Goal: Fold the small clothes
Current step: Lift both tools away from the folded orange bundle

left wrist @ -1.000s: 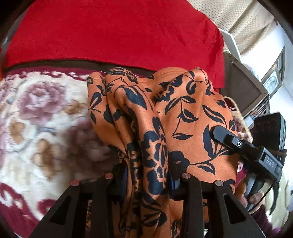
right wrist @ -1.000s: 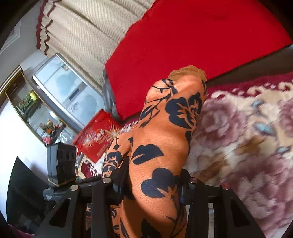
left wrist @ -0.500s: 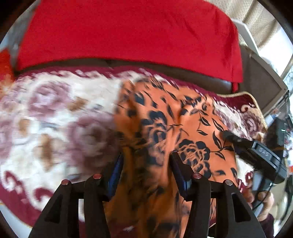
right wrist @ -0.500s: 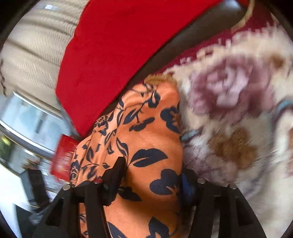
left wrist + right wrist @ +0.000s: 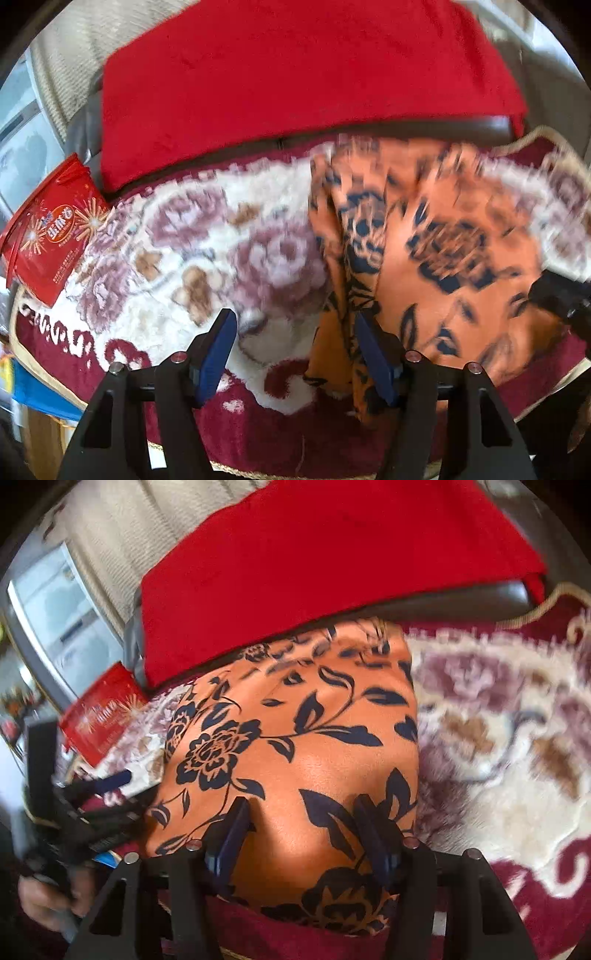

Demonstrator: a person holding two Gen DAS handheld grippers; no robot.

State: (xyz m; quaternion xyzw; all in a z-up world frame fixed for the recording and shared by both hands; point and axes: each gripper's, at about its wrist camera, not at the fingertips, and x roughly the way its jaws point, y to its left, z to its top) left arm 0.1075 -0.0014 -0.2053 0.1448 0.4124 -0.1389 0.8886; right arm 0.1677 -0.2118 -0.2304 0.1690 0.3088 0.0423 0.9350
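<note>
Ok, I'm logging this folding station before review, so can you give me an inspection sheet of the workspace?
Surface: floral blanket with a maroon border.
Job's things: orange floral garment lying spread on the blanket.
Clutter: red printed bag at the blanket's edge.
Grippers: left gripper open, garment edge beside one finger; right gripper with fingers set into the garment, grip unclear.
Cables: nothing seen.
Surroundings: red cover behind the blanket, beige curtain beyond.

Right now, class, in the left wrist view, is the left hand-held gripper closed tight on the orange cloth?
No: the left hand-held gripper is spread open, the orange cloth touching only one finger.
</note>
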